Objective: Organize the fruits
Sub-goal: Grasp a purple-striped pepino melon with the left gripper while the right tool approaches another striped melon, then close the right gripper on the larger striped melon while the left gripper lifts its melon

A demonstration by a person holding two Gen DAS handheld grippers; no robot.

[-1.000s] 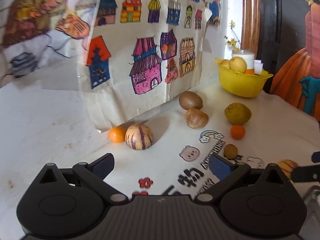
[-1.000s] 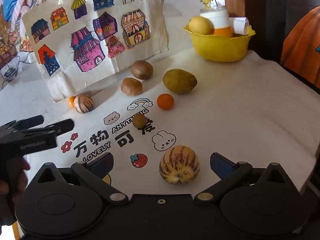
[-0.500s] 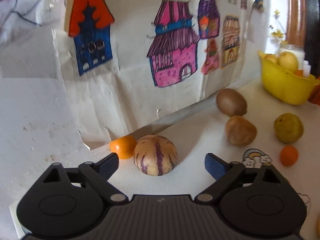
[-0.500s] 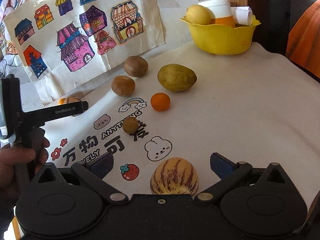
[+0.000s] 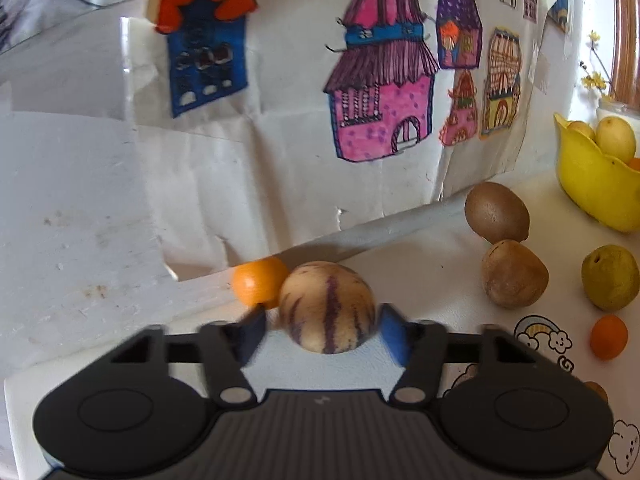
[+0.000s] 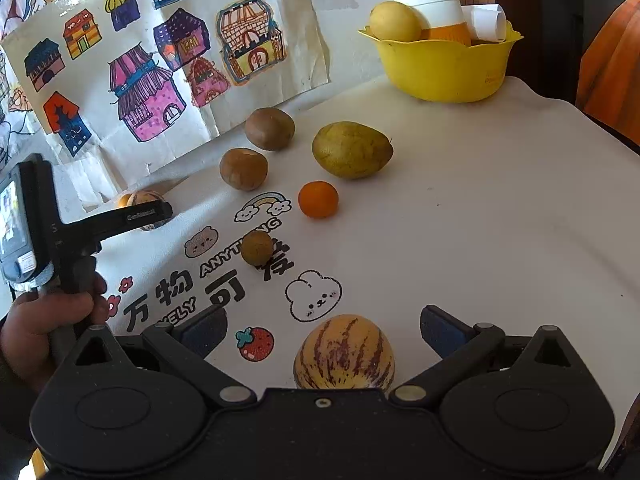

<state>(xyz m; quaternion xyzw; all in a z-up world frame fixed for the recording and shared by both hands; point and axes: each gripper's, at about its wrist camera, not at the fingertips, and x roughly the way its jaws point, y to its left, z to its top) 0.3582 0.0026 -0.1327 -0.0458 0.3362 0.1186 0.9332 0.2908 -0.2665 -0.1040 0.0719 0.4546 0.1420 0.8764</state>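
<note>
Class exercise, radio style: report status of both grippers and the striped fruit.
Left gripper closing around striped melon, pads not touching. Right gripper open, second striped melon between. Small orange crowds left finger.

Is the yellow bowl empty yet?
No. The yellow bowl already holds a pale yellow fruit, a cup and rolled paper.
</note>
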